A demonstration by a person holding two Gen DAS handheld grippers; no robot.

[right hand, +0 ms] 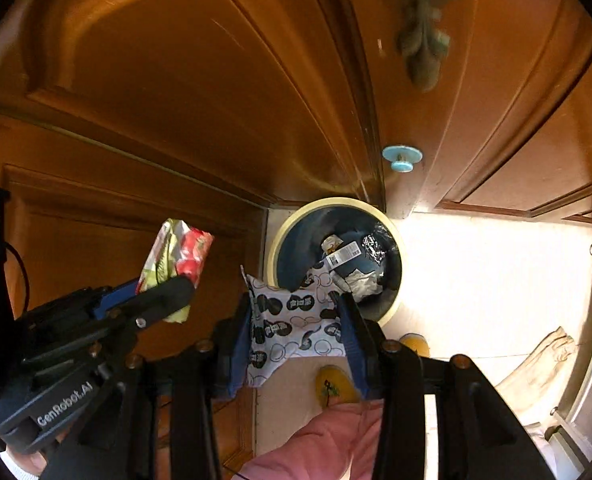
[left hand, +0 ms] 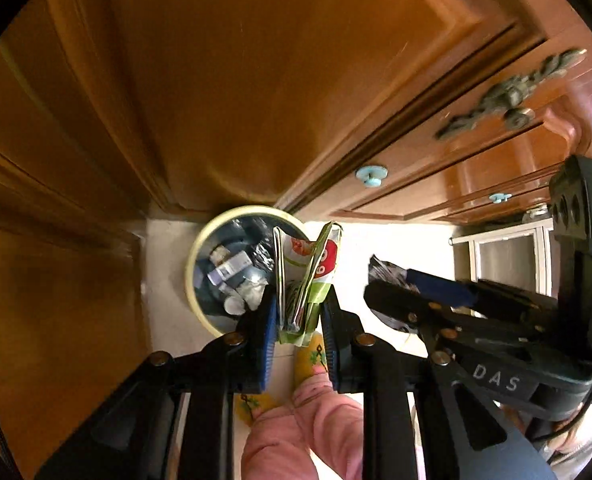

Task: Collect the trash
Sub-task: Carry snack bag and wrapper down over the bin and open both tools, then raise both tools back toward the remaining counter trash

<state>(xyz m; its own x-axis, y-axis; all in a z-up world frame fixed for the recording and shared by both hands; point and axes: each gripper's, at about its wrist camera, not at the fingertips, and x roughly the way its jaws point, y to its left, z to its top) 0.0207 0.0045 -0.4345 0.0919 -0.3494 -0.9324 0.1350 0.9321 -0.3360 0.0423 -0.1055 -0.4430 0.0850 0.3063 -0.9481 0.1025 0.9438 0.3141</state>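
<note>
Near me: pink trouser leg [left hand: 296, 432] and yellow slippers [right hand: 330, 384] on a pale tiled floor [right hand: 476, 280]. Left tool [left hand: 298, 320] is clamped on a folded green/red/white snack wrapper [left hand: 308, 276], long axis running along the fingers, free end pointing away toward the bin. Right tool [right hand: 296, 320] is clamped on a white wrapper with black blob print [right hand: 292, 316], crumpled, spanning flat between the pads, far edge over the bin's near rim. Both wrappers are above the floor, at the bin. Beyond: round trash bin [right hand: 376, 206], cream rim, dark liner, holding foil, paper and small cartons. Behind it, brown wooden cabinet doors [left hand: 236, 80] with light-blue knobs [right hand: 402, 158].
</note>
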